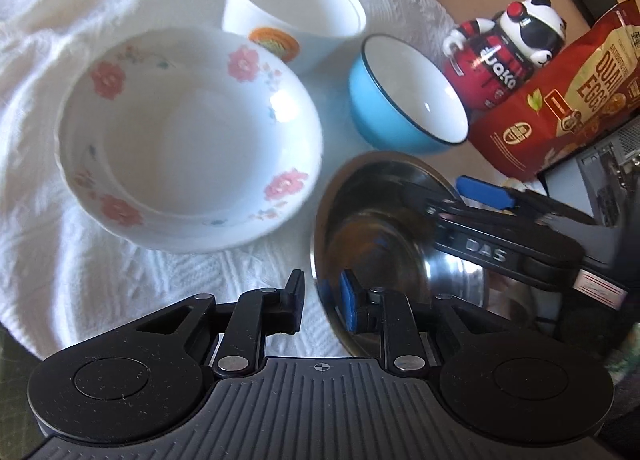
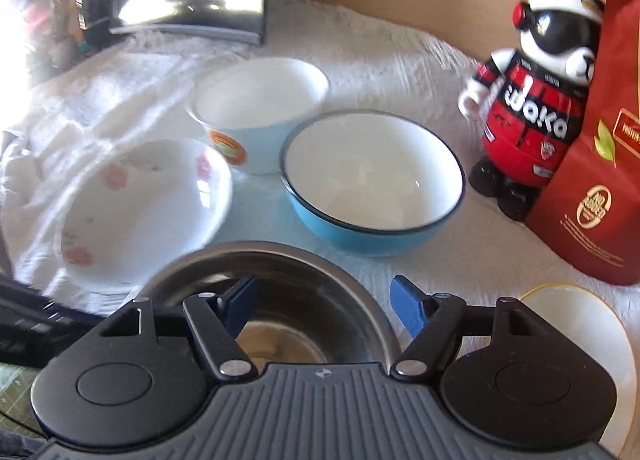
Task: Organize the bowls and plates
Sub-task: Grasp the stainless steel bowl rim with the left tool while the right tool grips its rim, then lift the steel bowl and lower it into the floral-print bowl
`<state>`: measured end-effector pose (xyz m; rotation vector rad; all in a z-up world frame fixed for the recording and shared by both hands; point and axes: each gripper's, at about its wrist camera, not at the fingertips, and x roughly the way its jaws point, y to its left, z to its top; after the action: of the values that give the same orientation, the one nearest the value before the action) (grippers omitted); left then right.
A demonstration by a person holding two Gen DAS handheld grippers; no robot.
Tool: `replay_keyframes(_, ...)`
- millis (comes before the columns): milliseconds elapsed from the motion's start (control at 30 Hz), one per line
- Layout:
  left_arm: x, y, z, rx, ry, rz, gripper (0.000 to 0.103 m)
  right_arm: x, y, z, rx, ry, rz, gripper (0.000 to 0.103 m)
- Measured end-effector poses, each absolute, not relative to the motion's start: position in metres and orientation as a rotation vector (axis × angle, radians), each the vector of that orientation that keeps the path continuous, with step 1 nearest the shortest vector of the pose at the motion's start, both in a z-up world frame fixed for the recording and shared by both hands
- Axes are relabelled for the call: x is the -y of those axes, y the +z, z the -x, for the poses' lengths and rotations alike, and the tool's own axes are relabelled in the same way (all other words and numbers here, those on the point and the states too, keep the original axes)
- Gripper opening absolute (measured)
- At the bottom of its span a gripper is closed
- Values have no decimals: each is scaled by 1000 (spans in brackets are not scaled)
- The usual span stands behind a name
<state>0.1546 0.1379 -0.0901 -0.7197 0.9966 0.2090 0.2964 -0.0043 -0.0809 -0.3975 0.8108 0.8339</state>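
I see the left gripper (image 1: 320, 302) with its fingers nearly closed across the near rim of the steel bowl (image 1: 380, 236): the blue pad sits inside the rim and the black finger outside it, but I cannot tell whether the pads actually press the metal. The right gripper (image 2: 322, 310) has its fingers spread apart; its left finger lies inside the steel bowl (image 2: 280, 260), its right finger outside the rim, and neither pad touches the metal. In the left wrist view the right gripper (image 1: 460, 192) enters from the right, reaching over the far side of the same bowl. The steel bowl rests on the white cloth (image 1: 100, 244) covering the bench. Just beside it, to the left, sits the floral bowl (image 1: 188, 136); behind that stands the white bowl with an orange label (image 1: 296, 16). The blue bowl (image 2: 372, 176) sits directly beyond the steel bowl, close to the white one. A panda figurine (image 2: 532, 100) and a red pouch (image 2: 604, 180) stand at the right edge. A gold-rimmed white plate (image 2: 580, 348) lies near the right gripper, partly hidden by it.
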Motion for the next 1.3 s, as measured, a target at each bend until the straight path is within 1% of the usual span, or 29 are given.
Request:
replay_keyframes(200,-134,-102,-170,-1050,164,730,25,14,-97,-307,-916,821,357,73)
replay_keyframes(433,-139,-98,-163,-1116,177,693,26,23,-97,-298,-1003,847,273,74)
replay_keyframes(500,-144,-101,-158,-1120,175,717,23,26,-97,-297,-1027,885,245,74)
replay_keyframes(633,-144,-109,-160,-1135,162,730,22,24,-103,-292,-1043,882,255,74)
replay_keyframes(800,-142,-104,-165,-1156,162,697,22,22,-109,-290,-1092,840,217,73)
replay_keyframes(900,-145,-85,-164,-1106,132,685,22,28,-99,-288,-1103,829,149,73)
replay_keyframes(1067,-162,-46,-164,-991,121,583,23,28,-70,-284,-1049,809,82,73)
replay_keyframes(1200,-201,-42,-165,-958,152,634,23,3,-50,-281,-1020,814,47,73)
replay_keyframes(1300,-230,-47,-171,-957,206,623,23,-30,-48,-277,-1025,825,53,74)
